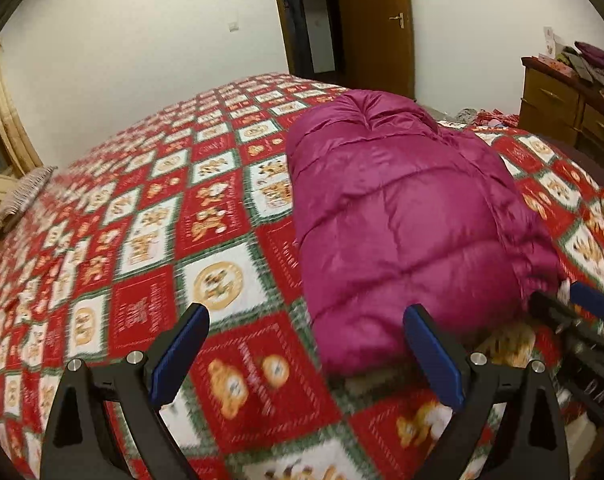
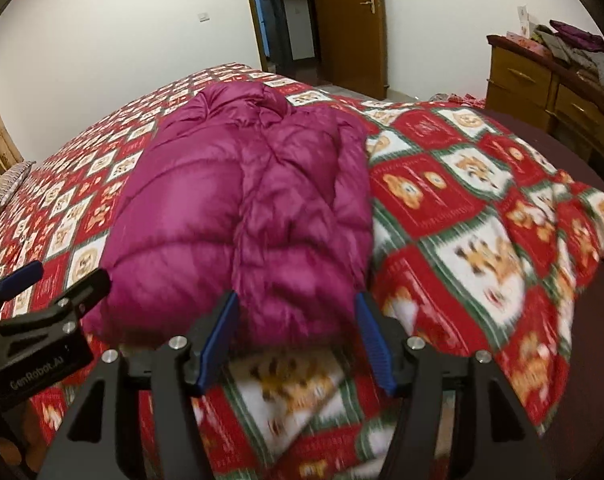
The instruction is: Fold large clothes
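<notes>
Jacket (image 2: 245,208), magenta puffer, lies centre of right view, on bedspread (image 2: 442,184), sleeves already tucked in, collar toward far wall. My read: light, soft, springy fill, slick shell, so pinch thick hem edge, not smooth panel. Right gripper (image 2: 297,340) open, empty, fingers straddle near hem, not touching as far as I can tell. Left gripper (image 1: 306,354) open, empty, just off jacket's lower-left corner. Bedspread bunched lower right; open bed upper left for fold. Dresser (image 2: 542,88) far right, well apart.
</notes>
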Demonstrator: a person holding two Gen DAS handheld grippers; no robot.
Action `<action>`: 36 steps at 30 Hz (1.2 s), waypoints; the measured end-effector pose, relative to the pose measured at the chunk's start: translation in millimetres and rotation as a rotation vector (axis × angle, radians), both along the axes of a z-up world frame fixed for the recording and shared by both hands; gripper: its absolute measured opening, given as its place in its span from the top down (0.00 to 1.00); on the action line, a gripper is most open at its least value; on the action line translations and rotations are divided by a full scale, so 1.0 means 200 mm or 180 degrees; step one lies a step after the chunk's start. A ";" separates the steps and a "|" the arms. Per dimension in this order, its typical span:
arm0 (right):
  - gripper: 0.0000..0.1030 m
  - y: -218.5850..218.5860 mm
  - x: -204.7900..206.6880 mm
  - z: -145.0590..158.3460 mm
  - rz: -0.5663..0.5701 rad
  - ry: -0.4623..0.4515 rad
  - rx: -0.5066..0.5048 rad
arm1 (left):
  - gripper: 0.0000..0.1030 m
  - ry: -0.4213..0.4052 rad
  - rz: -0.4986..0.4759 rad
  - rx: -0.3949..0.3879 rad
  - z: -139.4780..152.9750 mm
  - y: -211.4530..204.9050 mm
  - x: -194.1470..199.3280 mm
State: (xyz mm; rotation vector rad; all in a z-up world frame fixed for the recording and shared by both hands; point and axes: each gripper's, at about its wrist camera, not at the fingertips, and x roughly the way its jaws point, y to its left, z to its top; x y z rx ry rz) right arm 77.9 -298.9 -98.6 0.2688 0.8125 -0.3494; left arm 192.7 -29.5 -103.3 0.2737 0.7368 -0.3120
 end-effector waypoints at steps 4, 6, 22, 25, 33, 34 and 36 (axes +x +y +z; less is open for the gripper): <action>0.34 0.00 -0.13 0.05 -0.0115 -0.0109 -0.0013 | 0.04 -0.0047 0.0001 -0.0095 0.04 0.06 -0.11; 0.34 0.01 -0.18 0.08 -0.0144 -0.0164 -0.0031 | 0.04 -0.0077 -0.0011 -0.0122 0.07 0.08 -0.15; 0.19 0.18 -0.53 0.29 -0.0084 -0.0576 -0.0471 | 0.04 -0.0501 0.0122 -0.0427 0.34 0.23 -0.54; 0.19 0.19 -0.58 0.35 -0.0059 -0.0704 -0.0457 | 0.04 -0.0652 0.0158 -0.0514 0.42 0.26 -0.61; 0.11 0.26 -0.73 0.58 -0.0014 -0.1199 -0.0579 | 0.04 -0.1019 0.0177 -0.0690 0.60 0.33 -0.80; 0.10 0.27 -0.74 0.60 -0.0017 -0.1248 -0.0591 | 0.04 -0.1072 0.0176 -0.0714 0.62 0.33 -0.83; 0.08 0.28 -0.77 0.64 -0.0021 -0.1354 -0.0616 | 0.04 -0.1172 0.0176 -0.0735 0.66 0.35 -0.87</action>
